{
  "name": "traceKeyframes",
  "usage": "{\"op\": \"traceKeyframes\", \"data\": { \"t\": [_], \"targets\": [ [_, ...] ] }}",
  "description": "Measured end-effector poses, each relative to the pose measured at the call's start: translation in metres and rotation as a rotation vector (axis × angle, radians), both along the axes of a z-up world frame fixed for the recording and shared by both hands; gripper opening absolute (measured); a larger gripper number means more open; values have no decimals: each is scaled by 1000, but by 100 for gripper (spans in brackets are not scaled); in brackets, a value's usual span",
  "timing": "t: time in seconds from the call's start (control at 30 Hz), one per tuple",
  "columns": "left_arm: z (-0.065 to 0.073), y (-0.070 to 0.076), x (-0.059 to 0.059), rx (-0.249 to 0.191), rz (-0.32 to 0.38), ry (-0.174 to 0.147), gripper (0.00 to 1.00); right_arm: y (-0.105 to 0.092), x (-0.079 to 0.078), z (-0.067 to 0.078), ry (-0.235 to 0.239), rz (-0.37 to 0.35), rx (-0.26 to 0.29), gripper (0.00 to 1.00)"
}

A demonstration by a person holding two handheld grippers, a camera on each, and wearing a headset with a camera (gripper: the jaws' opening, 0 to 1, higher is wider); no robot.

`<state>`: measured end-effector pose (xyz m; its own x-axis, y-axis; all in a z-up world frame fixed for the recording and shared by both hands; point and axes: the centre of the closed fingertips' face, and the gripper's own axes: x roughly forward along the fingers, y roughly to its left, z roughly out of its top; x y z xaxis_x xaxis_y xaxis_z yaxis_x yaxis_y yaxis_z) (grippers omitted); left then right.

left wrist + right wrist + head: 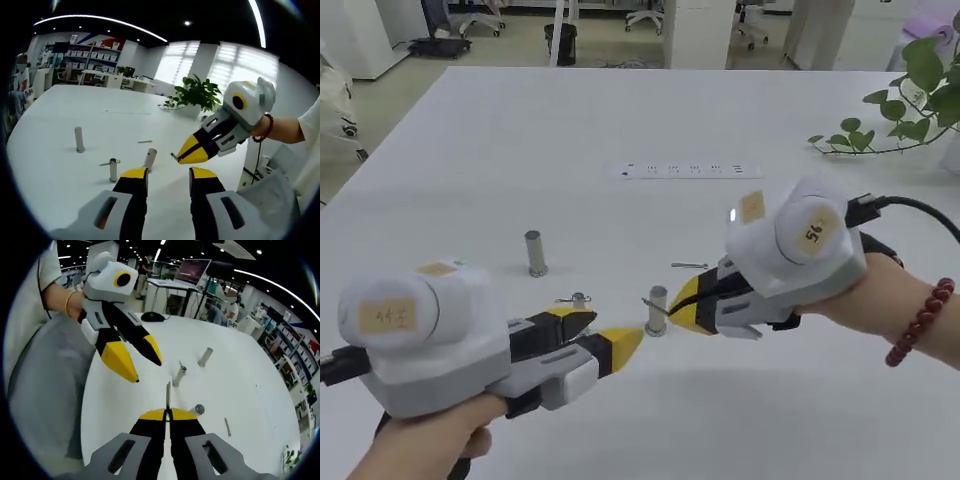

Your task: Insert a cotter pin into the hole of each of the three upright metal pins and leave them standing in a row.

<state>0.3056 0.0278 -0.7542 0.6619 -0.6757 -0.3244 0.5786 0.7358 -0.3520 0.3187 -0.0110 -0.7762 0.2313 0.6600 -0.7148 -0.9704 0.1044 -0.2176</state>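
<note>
Right gripper (167,412), clamping a cotter pin (168,395), is hovering beside an upright pin (657,312) (left gripper (167,173) is gaping apart).

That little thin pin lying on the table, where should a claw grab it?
Probably from straight above, pinching the loose pin across its middle. It lies flat on the table, so coming in sideways would likely just push it.

left hand-held gripper (611,330) gapes, right hand-held gripper (674,307) pinched closed, tips facing.
</note>
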Motion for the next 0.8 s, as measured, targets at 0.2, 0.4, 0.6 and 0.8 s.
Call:
{"op": "traceKeyframes", "data": {
  "t": [0.2,0.4,0.6,0.8],
  "targets": [
    [0,-5,-2,-49,-7,31,25,9,-10,0,-28,45,11,3],
    [-1,-7,-2,-67,-11,49,19,14,-16,2,-45,74,29,3],
    [-1,-10,-4,-114,-13,82,14,18,-22,3,-60,105,43,3],
    [-1,-13,-6,-122,-20,93,9,22,-27,6,-64,120,59,3]
  ]
}}
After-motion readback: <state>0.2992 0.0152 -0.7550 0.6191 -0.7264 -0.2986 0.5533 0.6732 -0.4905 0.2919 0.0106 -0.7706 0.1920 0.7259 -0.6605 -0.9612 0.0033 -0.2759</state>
